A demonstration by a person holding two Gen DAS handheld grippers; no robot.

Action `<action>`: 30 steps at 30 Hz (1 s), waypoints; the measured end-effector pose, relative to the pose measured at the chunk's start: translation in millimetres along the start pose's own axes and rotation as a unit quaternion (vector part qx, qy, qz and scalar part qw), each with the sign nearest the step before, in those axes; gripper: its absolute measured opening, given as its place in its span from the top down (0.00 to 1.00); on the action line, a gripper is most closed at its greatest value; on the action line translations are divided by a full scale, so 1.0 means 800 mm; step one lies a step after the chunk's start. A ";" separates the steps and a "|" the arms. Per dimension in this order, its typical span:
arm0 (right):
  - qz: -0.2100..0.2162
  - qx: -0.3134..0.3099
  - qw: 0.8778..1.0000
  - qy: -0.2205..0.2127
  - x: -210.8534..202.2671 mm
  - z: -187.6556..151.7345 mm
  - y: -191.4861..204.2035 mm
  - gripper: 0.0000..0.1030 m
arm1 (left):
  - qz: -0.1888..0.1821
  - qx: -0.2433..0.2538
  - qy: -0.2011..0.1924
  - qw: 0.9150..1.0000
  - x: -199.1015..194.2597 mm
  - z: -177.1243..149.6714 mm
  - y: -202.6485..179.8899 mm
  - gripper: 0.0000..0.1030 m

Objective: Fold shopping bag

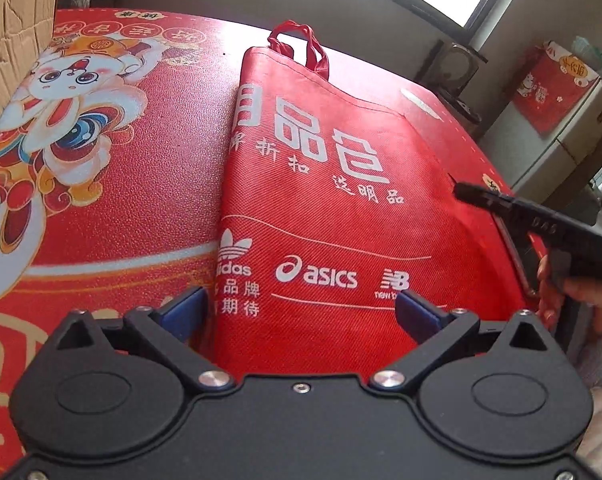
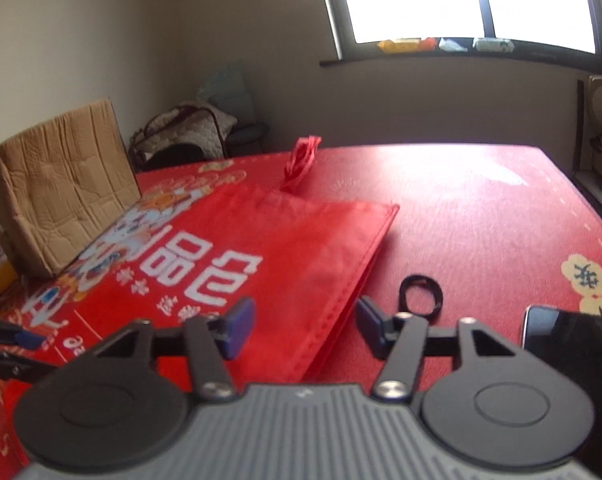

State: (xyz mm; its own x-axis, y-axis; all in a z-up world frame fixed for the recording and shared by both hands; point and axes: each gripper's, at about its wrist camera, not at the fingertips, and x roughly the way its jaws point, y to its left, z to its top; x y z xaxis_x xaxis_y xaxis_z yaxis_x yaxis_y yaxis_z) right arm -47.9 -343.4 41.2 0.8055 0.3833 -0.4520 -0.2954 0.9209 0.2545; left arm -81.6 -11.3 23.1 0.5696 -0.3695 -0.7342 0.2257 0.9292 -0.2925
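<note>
Fabric like this is light and limp: the red shopping bag (image 1: pixel 341 208) is thin woven cloth, so you should expect it to drape, wrinkle and slide a little on the red tablecloth (image 1: pixel 113 208) rather than hold a crease by itself. It lies flat, print side up, with its handles (image 1: pixel 301 46) at the far end, and the left half of the print seems hidden, as if one side is already turned under; you cannot settle that from here. Your left gripper (image 1: pixel 301 312) hovers over the near end with its jaws wide apart and nothing between them. Your right gripper (image 2: pixel 305 326) is spread too, empty, straddling the bag's stitched right edge (image 2: pixel 341 300). Take hold at a hemmed edge or corner, where the doubled cloth gives the pads something to bite. Mind the hair tie (image 2: pixel 421 292) and phone (image 2: pixel 565 336) just beside that edge.
</note>
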 end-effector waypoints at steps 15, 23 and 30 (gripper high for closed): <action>0.050 -0.087 0.995 -0.019 -0.014 0.004 0.032 0.01 | 0.050 -0.059 0.007 0.997 -0.016 -0.005 -0.002 0.04; 0.164 -0.152 0.968 0.116 0.018 -0.008 0.047 0.01 | 0.085 -0.064 -0.062 0.992 -0.034 0.060 0.000 0.05; 0.163 -0.187 0.955 0.161 0.031 -0.030 0.059 0.01 | 0.133 0.036 -0.097 0.986 -0.010 0.065 -0.042 0.01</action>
State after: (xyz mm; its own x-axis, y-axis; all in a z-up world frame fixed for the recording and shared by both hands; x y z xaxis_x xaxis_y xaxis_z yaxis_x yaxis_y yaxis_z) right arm -53.9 -288.7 21.8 0.4571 0.6014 -0.6553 -0.7159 0.6860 0.1302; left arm -52.5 -39.3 70.7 0.7547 -0.1120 -0.6465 0.1001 0.9934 -0.0553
